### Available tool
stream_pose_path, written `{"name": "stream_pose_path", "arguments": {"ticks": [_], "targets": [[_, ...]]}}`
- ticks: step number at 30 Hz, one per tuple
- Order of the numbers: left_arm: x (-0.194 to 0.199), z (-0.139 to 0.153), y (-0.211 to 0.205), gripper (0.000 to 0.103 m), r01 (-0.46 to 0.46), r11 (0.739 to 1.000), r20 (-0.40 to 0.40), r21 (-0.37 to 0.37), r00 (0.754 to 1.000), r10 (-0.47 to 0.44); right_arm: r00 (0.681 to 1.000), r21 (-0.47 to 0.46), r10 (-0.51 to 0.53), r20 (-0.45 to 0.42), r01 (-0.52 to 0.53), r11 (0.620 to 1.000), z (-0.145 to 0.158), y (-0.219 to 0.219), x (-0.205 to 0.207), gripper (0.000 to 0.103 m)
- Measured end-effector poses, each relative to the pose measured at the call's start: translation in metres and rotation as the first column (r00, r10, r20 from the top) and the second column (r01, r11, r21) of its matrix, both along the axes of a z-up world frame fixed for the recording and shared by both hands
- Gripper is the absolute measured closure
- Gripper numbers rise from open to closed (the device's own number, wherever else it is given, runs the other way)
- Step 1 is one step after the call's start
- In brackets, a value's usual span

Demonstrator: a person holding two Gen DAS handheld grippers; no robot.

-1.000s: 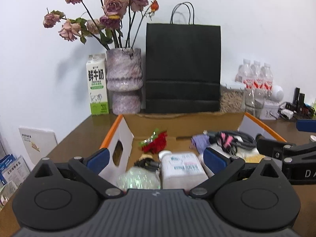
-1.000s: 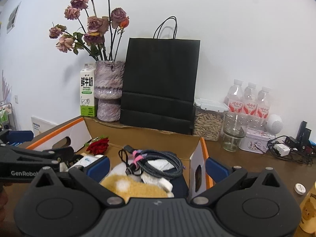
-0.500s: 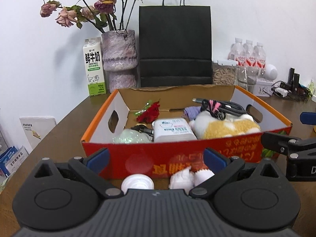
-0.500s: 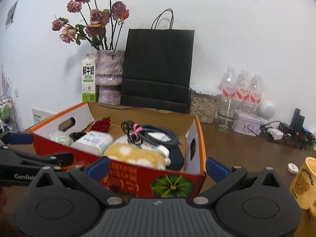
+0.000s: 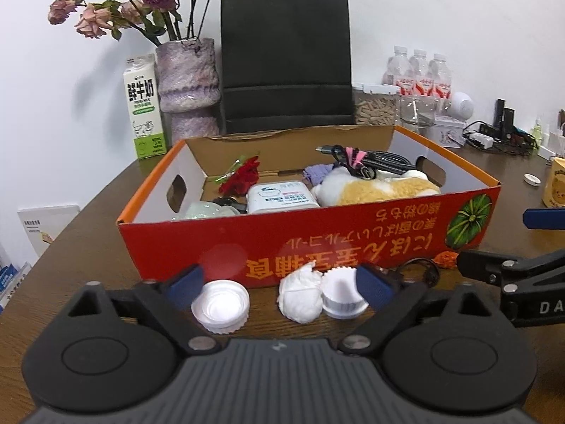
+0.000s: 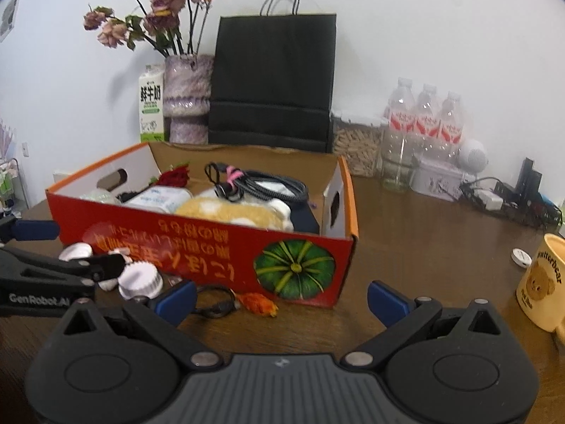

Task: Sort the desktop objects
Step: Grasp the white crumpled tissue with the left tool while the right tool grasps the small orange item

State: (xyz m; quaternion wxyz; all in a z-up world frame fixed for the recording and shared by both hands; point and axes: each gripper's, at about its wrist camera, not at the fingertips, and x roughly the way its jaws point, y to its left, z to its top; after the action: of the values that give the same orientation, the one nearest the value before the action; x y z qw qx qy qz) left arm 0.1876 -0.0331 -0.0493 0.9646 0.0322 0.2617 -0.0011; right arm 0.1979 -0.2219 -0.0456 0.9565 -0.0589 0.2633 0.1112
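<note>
Several items already fill the cardboard box [image 5: 353, 240], while two caps [image 5: 220, 305], crumpled tissue [image 5: 300, 300], a cable [image 6: 215, 300] and an orange scrap [image 6: 257, 304] remain on the surface [image 6: 423, 247] below it; the left gripper [image 5: 279, 282], fingers just narrowing, and the right gripper [image 6: 282, 300] both gape empty.

On the counter [image 5: 88, 219], the box [image 5: 317, 243] sits at twelve o'clock; bag [image 5: 286, 60] behind it, caps [image 5: 220, 305] before it, mug [image 6: 543, 282] at three.
</note>
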Motion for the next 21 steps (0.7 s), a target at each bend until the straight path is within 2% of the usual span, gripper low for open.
{"name": "stream_pose_path", "arguments": {"ticks": [3,8,11,16,17,18,21], "targets": [[0.000,-0.002,0.002,0.033,0.031,0.999,-0.020,-0.007,0.999,-0.032,1.000,0.002,0.009,-0.030,-0.009,1.000,-0.004,-0.002,0.003,0.007],[0.003,-0.007,0.010,0.038,0.052,0.998,-0.067,-0.033,0.996,-0.054,0.998,0.007,0.025,-0.063,-0.024,1.000,-0.010,-0.002,0.007,0.013],[0.006,-0.009,0.012,0.050,0.067,0.996,-0.091,-0.058,0.993,-0.072,0.996,0.019,0.035,-0.082,-0.033,0.999,-0.012,-0.001,0.011,0.015],[0.010,-0.009,0.010,0.063,0.092,0.994,-0.085,-0.054,0.992,-0.097,0.996,0.026,0.048,-0.079,-0.047,0.999,-0.014,0.002,0.010,0.015],[0.011,-0.009,0.010,0.070,0.097,0.994,-0.089,-0.056,0.991,-0.102,0.996,0.026,0.048,-0.078,-0.046,0.999,-0.013,0.003,0.010,0.015],[0.013,-0.010,0.010,0.072,0.099,0.993,-0.093,-0.058,0.990,-0.104,0.996,0.026,0.045,-0.075,-0.043,0.999,-0.013,0.003,0.011,0.016],[0.013,-0.009,0.012,0.072,0.097,0.993,-0.085,-0.068,0.991,-0.102,0.998,0.039,0.020,-0.061,-0.018,0.999,-0.011,-0.001,0.011,0.022]]}}
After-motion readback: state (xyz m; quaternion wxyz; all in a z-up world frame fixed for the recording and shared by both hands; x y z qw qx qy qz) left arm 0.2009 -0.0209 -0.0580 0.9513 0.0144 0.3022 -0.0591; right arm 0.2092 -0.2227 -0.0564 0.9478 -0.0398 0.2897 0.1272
